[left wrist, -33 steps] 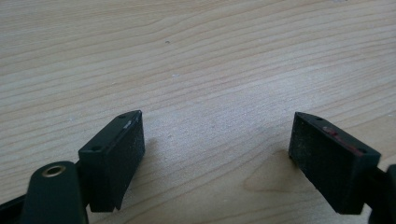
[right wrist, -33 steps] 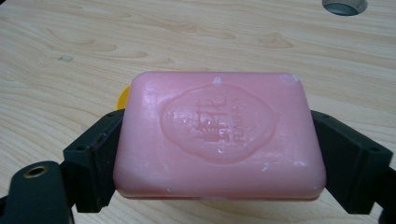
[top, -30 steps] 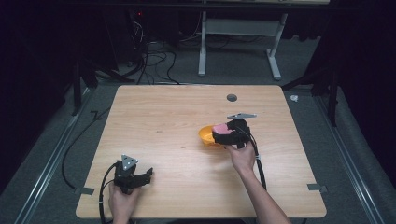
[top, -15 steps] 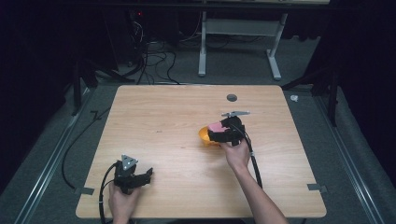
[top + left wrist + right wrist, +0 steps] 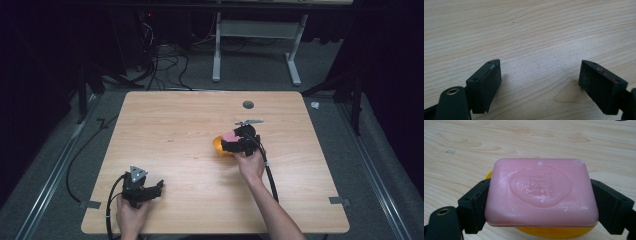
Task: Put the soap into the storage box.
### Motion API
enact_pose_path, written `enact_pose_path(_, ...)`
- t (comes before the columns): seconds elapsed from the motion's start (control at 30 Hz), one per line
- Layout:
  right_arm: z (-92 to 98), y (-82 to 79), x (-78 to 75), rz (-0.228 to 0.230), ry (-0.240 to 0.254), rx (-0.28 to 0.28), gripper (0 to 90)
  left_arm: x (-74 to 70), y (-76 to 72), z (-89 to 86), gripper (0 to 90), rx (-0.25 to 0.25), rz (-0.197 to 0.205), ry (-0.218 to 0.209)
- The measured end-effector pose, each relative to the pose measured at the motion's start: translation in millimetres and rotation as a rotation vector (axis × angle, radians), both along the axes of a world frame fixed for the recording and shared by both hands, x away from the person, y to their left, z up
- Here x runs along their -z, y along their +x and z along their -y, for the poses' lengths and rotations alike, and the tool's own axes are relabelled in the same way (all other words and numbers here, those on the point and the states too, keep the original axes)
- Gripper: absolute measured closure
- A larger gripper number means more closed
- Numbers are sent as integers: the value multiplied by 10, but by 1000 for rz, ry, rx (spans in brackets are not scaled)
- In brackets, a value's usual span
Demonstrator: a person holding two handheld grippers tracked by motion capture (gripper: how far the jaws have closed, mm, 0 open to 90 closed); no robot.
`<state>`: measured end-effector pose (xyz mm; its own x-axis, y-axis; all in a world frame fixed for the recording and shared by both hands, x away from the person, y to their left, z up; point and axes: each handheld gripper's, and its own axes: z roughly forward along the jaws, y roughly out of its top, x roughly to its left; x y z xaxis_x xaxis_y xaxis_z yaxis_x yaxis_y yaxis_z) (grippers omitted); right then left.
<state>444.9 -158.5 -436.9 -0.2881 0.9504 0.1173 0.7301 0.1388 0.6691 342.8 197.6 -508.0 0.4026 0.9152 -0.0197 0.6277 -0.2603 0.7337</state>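
A pink bar of soap with an embossed oval stamp sits between the jaws of my right gripper, which is shut on its two short ends. Just beneath it lies a yellow-orange dish. From the high view the soap and right gripper are right of the table's middle, over the dish. My left gripper rests near the front left corner. Its jaws stand wide apart over bare wood.
The light wooden table has a dark round cable hole at the back centre. Strips of tape mark its front corners. Behind the table, cables and a white desk frame are on the floor.
My right gripper with the soap has drifted slightly left, covering more of the dish. The left gripper has stayed put.
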Motion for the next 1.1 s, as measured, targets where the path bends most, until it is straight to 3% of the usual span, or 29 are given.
enact_pose_path(1.1,-52,55,140,-36,2,32,132,0,0,1,189,0,0,1)
